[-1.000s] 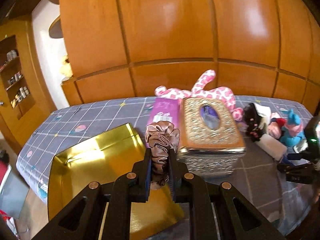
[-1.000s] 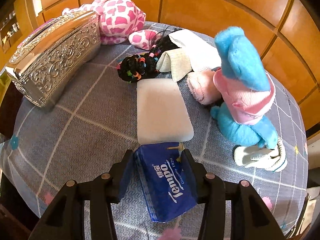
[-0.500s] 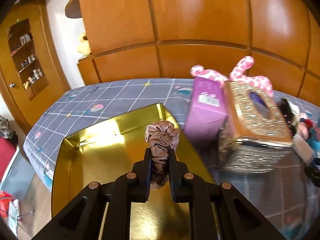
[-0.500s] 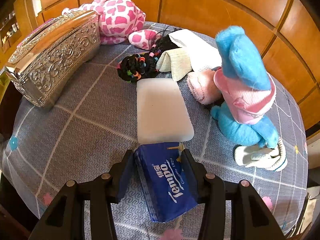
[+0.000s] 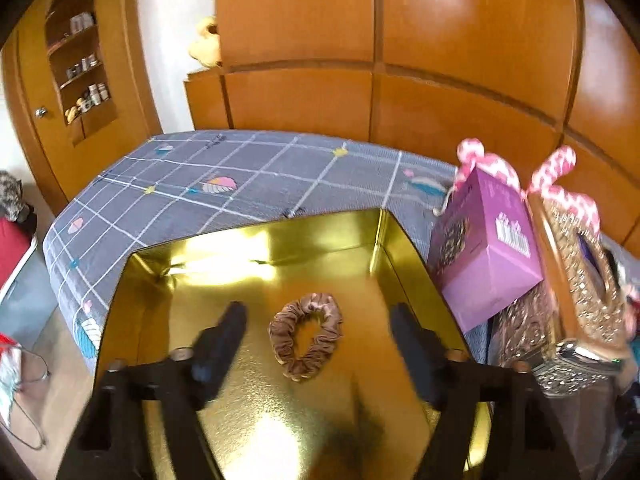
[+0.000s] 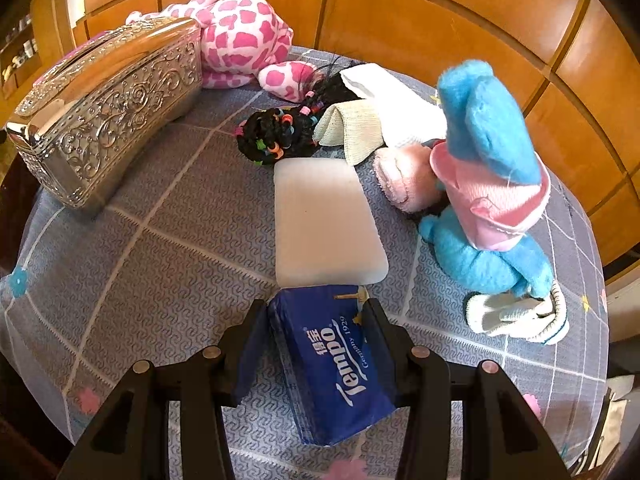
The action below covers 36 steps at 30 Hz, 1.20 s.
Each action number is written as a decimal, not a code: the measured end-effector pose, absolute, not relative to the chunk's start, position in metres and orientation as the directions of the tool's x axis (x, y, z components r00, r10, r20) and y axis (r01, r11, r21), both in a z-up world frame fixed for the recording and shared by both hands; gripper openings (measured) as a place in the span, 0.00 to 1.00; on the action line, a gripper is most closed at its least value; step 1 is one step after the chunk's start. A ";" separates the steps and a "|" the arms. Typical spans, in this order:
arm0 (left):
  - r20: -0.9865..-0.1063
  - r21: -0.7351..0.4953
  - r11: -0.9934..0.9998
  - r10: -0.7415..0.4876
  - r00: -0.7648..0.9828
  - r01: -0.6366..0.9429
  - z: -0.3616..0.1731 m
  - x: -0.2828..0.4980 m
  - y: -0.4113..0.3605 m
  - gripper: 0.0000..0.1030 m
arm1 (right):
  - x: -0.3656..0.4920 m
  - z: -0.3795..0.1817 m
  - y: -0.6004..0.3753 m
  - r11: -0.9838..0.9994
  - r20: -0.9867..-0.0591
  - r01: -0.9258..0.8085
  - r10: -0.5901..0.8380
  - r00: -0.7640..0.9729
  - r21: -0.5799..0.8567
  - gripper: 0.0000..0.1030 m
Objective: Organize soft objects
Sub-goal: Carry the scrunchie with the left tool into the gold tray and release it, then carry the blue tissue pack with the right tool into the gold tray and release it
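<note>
Plainly, the blue tissue pack reads "Tempo" and "Germany 1929", and the right gripper is clamped on it just above the grey checked tablecloth, its front edge touching a white pad. The left gripper stands wide apart over the gold tray, where the brown scrunchie lies loose on the floor. Wooden wall panels back the table.
</note>
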<state>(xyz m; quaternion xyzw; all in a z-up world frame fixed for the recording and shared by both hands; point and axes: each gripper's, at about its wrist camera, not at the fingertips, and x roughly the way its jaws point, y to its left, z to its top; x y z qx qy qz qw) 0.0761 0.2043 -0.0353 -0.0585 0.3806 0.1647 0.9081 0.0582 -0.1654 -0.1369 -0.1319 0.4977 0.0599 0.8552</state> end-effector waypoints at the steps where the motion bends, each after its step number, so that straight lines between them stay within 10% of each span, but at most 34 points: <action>1: -0.708 0.012 0.940 0.250 0.661 -0.342 -0.033 0.072 0.202 0.80 | 0.058 -0.137 -0.165 0.958 -0.866 -0.234 -0.031 0.499 -0.169 0.48; 21: -0.723 -0.040 0.969 0.140 0.676 -0.244 -0.027 0.023 0.167 0.80 | 0.028 -0.076 -0.128 0.960 -0.745 -0.183 -0.036 0.666 -0.210 0.35; 36: -0.692 -0.051 0.928 0.235 0.683 -0.370 -0.008 -0.005 0.215 0.85 | -0.014 0.007 0.013 0.860 -0.598 -0.438 0.211 0.773 -0.262 0.35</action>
